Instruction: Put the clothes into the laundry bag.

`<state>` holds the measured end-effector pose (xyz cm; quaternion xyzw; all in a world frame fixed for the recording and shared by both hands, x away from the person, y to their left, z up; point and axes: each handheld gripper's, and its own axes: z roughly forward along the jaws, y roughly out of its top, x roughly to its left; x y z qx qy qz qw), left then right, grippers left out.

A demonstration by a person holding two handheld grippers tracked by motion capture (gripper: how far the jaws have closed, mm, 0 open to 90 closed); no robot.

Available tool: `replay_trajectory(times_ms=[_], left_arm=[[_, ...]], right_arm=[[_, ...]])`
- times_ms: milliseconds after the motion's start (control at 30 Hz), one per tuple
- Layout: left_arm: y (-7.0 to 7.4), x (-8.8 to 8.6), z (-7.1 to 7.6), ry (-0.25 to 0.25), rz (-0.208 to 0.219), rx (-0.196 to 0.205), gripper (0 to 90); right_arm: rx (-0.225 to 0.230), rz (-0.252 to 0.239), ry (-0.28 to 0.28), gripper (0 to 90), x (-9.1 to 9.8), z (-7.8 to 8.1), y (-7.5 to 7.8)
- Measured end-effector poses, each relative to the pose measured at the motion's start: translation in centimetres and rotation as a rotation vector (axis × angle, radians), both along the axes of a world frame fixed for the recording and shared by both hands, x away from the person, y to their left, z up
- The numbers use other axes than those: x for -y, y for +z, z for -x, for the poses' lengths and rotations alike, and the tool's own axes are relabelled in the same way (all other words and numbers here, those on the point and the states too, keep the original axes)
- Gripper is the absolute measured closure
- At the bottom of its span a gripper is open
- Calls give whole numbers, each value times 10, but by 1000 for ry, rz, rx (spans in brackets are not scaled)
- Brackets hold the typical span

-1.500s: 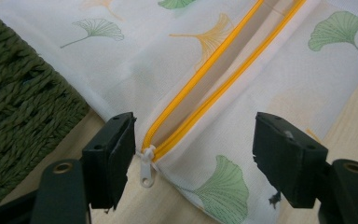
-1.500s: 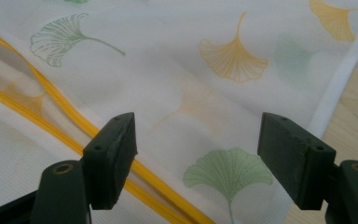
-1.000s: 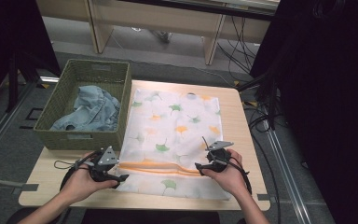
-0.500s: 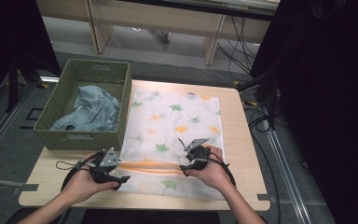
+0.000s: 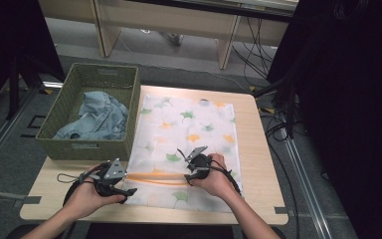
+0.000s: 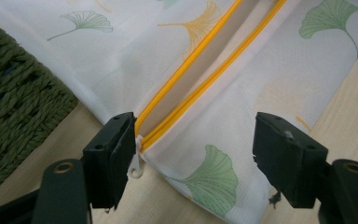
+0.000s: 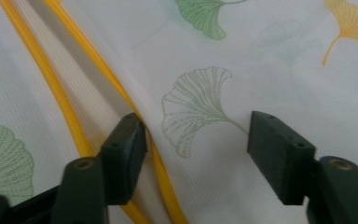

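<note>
A white mesh bag [image 5: 189,124] printed with green and orange leaves lies flat on the table. Its orange zipper [image 5: 154,178] runs across the near end and gapes open. My left gripper [image 5: 129,191] rests at the zipper's left end. In the left gripper view its jaws [image 6: 193,144] are open astride the bag's corner, and the white zipper pull [image 6: 136,165] lies against the left jaw. My right gripper [image 5: 186,172] sits near the middle of the zipper. Its jaws [image 7: 196,140] have just been closing, with the far zipper edge [image 7: 116,84] and the fabric between them, not pinched.
A green woven basket [image 5: 79,144] holding a crumpled denim garment [image 5: 99,114] stands at the table's left, close to the left gripper. Bare wooden tabletop [image 5: 258,164] shows right of the bag. Cables trail on the floor at the right.
My right gripper has slid left along the zipper from near the bag's right edge to about its middle. The left gripper has stayed put.
</note>
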<state>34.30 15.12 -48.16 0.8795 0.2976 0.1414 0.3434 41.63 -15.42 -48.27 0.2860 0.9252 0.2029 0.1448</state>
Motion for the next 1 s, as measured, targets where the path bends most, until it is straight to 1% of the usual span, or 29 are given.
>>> replay_trajectory(times_ms=[33, 67, 133, 167, 200, 233, 267, 300, 333, 367, 433, 467, 533, 567, 600, 633, 667, 700, 733, 767, 800, 833, 867, 900, 933, 967, 1000], left_arm=[[0, 0, 0, 2, 0, -1, 298], [0, -1, 1, 4, -2, -1, 299], [0, -1, 1, 11, 0, 0, 299], [0, -1, 1, 11, 0, 0, 300], [0, -2, 1, 10, -2, -1, 300], [0, -2, 1, 10, -1, -2, 301], [0, -2, 1, 10, -1, -2, 301], [0, -2, 1, 11, -1, -1, 301], [0, -2, 1, 10, 0, -2, 301], [0, -2, 1, 10, 1, -1, 303], [0, -2, 1, 10, 5, 0, 304], [1, -2, 1, 10, 10, 3, 306], [2, -3, 1, 12, 17, 12, 312], [3, -3, 2, 17, 36, 23, 320], [4, -3, 2, 18, 39, 30, 324], [5, -4, 2, 20, 47, 37, 328], [5, -4, 2, 20, 47, 37, 331], [5, -4, 2, 24, 56, 43, 337], [6, -4, 2, 29, 68, 50, 340], [7, -5, 2, 28, 72, 58, 343], [9, -5, 2, 32, 89, 72, 346], [9, -5, 2, 32, 89, 72, 347], [10, -5, 3, 29, 97, 79, 349], [10, -5, 3, 31, 101, 82, 349], [11, -5, 3, 29, 107, 89, 350], [11, -5, 3, 29, 107, 89, 351], [12, -5, 3, 31, 113, 95, 351]], right_arm=[[-11, -2, -11, 449, -1, 0, 0], [-11, -10, 1, 539, -1, -1, -1], [-28, -26, -2, 608, -2, -2, -1], [-28, -26, -2, 608, -2, -2, -1], [-40, -32, -33, 644, -3, 1, 0], [-17, -27, 12, 744, -2, -2, 2], [-22, -33, 1, 776, -3, -2, 3], [-22, -33, 1, 776, -3, -2, 3], [-14, -30, 8, 807, -3, -2, 5], [-33, -41, -21, 851, -4, -1, 7], [-29, -41, -19, 866, -3, -1, 8], [-22, -39, -2, 875, -3, -3, 9], [-10, -47, -2, 887, -3, -6, 13], [3, -65, -9, 889, -4, -8, 20], [-11, -83, -51, 889, -5, -6, 24], [10, -89, -47, 889, -6, -8, 27], [10, -89, -47, 889, -6, -8, 27], [46, -111, -27, 890, -6, -13, 35], [38, -129, -77, 890, -8, -10, 38], [63, -139, -50, 891, -8, -14, 41], [76, -153, -48, 891, -8, -15, 43], [76, -153, -48, 891, -8, -15, 43], [88, -179, -61, 892, -9, -16, 47], [88, -179, -61, 892, -9, -16, 47], [84, -207, -106, 893, -10, -15, 50], [84, -207, -106, 893, -10, -15, 50], [104, -210, -82, 893, -10, -17, 51]])
